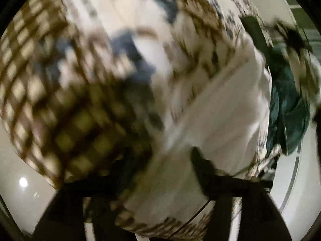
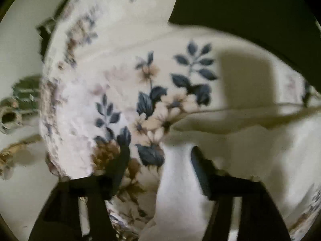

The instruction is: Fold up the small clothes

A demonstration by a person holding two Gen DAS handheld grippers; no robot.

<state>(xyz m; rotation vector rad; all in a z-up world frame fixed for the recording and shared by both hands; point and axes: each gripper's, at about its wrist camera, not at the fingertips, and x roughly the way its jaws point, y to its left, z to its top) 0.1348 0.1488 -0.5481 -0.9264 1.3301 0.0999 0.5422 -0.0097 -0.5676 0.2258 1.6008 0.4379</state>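
On the pale table [image 2: 18, 46] | the floral garment [image 2: 160, 92] lay bunched between both tools, cloth filling their spread jaws | left gripper [image 1: 160, 170] and right gripper [image 2: 160, 166]: grip or only contact, I could not tell | soft, light, floppy; best taken at a hem edge | left view blurred, teal cloth [image 1: 286, 108] nearby unclear

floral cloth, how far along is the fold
Done: hard to tell; no finished fold shows, though a plain white layer lies over the print. In hand: the floral cloth lies between both grippers' fingers, left and right, amid motion blur. Left: the folding itself; a teal garment waits beside it.
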